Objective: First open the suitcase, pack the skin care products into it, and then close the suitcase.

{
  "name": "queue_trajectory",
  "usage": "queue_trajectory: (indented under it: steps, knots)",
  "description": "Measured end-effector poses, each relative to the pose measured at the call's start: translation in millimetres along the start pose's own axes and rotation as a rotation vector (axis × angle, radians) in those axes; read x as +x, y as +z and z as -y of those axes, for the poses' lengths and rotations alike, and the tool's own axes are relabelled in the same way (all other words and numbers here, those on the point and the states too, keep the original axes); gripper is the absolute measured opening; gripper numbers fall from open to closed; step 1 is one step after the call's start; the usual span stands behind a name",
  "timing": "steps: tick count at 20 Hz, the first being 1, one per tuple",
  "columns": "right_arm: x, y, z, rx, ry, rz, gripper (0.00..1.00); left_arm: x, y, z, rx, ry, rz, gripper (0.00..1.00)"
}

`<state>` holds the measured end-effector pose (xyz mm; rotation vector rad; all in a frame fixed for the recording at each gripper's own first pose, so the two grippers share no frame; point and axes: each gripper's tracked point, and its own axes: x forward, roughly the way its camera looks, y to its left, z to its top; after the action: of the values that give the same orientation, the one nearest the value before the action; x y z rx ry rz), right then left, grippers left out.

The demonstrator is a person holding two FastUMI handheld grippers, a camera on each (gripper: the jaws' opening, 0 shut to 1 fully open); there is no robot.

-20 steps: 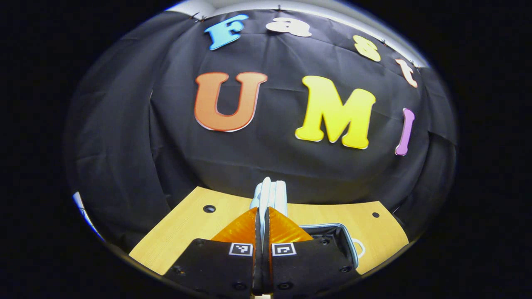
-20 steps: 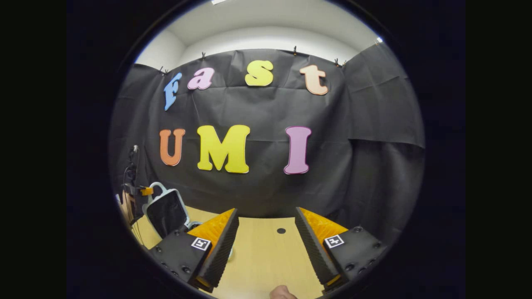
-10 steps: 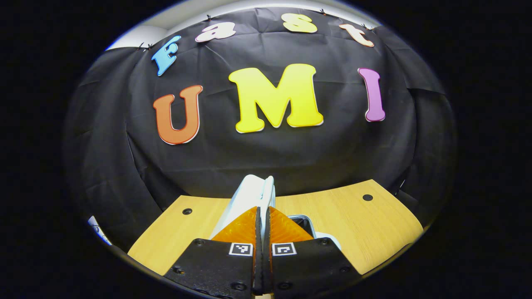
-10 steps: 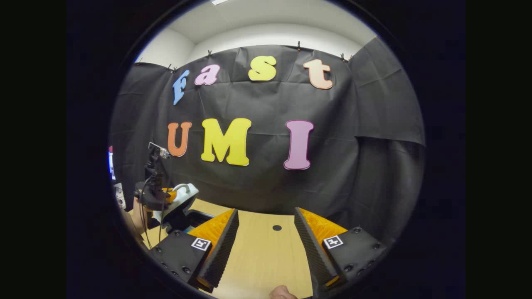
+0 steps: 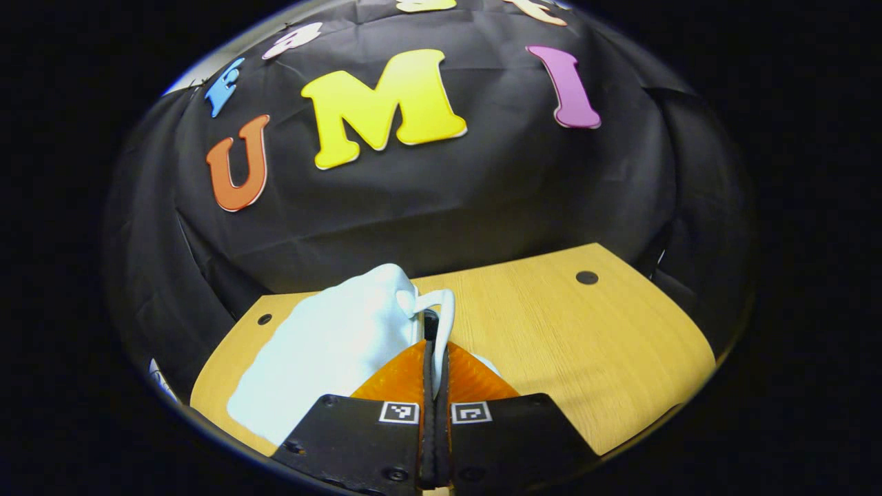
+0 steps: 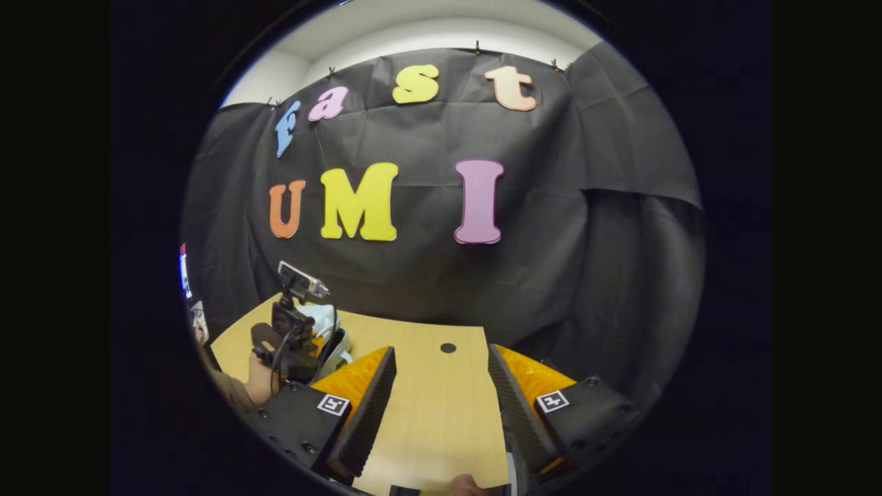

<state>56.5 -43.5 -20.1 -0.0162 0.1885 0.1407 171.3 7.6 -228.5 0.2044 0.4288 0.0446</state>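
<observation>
While your left gripper [image 5: 434, 351] has its fingers pressed together on the pale loop handle [image 5: 441, 324] of the suitcase [image 5: 324, 358], treat that handle as the pivot of the closing step. From the left gripper view the suitcase lies directly ahead and to the left of the fingers, with its light-coloured lid facing up and its long side running away along the tabletop [image 5: 586, 344] toward the booth wall. The lid appears lowered nearly flat; whether it is fully seated on the lower half cannot be told, as the seam is hidden behind the fingers. Judge the task to be in its last stage, the closing. Your right gripper [image 6: 441, 393] is spread wide with nothing between its fingers and hovers over bare tabletop, well apart from the suitcase. In the right gripper view the suitcase [image 6: 331, 337] sits far to the left, behind the left gripper [image 6: 293, 337] and the hand [image 6: 258, 382] holding it. The left gripper is therefore the nearer one, already in contact. If the lid needs to be pressed home, direct the force downward along the handle side, and bring the right gripper leftward only if a second contact point is required.
</observation>
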Motion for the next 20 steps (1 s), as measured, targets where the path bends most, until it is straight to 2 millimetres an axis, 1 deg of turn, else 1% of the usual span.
queue_trajectory:
  steps: [2,3,5,6,8,9,10,11,12,13,14,15,16,17,18,19,20]
  knots:
    - [4.7,-11.6,6.8,0.011,-0.011,-0.025,0.8,9.0,-16.6,12.4,0.012,-0.002,-0.032,0.03]
    - [7.0,-18.5,10.3,0.017,-0.018,-0.039,0.78,9.3,-20.8,16.3,0.018,0.0,-0.037,0.03]
    - [11.0,-30.1,14.4,0.033,-0.028,-0.07,0.8,13.1,-23.2,21.9,0.039,0.015,-0.033,0.03]
    - [13.0,-35.6,16.8,0.037,-0.035,-0.084,0.8,14.8,-23.8,21.7,0.052,0.022,-0.031,0.04]
    - [16.1,-44.4,20.4,0.044,-0.049,-0.106,0.8,21.6,-30.4,29.1,0.04,0.034,-0.033,0.04]
    - [16.8,-47.6,22.0,0.052,-0.055,-0.114,0.8,23.8,-34.8,34.1,0.064,0.038,-0.043,0.05]
    - [17.9,-50.3,23.2,0.059,-0.061,-0.121,0.8,24.8,-33.9,33.4,0.111,0.078,-0.036,0.06]
    - [17.6,-54.8,24.5,0.067,-0.069,-0.129,0.8,27.1,-33.1,32.5,0.186,0.117,-0.024,0.08]
    - [17.6,-57.0,25.0,0.074,-0.074,-0.135,0.8,27.7,-39.1,37.1,0.252,0.136,-0.041,0.11]
    - [17.6,-58.7,25.8,0.078,-0.079,-0.14,0.8,27.7,-44.0,38.6,0.296,0.144,-0.051,0.22]
    - [17.3,-58.3,27.1,0.079,-0.088,-0.142,0.8,28.6,-41.3,37.3,0.304,0.142,-0.045,0.25]
    - [17.0,-56.4,27.7,0.082,-0.097,-0.138,0.8,28.8,-39.6,35.9,0.291,0.141,-0.037,0.25]
    - [16.5,-52.8,28.0,0.084,-0.105,-0.133,0.8,29.3,-42.7,38.1,0.266,0.13,-0.044,0.27]
    - [15.5,-51.1,27.6,0.083,-0.113,-0.129,0.77,29.4,-43.5,38.0,0.24,0.119,-0.053,0.29]
    - [14.6,-48.2,26.6,0.08,-0.121,-0.125,0.8,29.5,-43.2,39.2,0.216,0.099,-0.064,0.29]
    - [13.1,-43.2,24.2,0.08,-0.126,-0.12,0.8,27.8,-43.4,42.0,0.184,0.064,-0.078,0.33]
    - [11.9,-36.9,20.0,0.081,-0.128,-0.11,0.8,26.4,-38.5,40.2,0.14,0.038,-0.078,0.37]
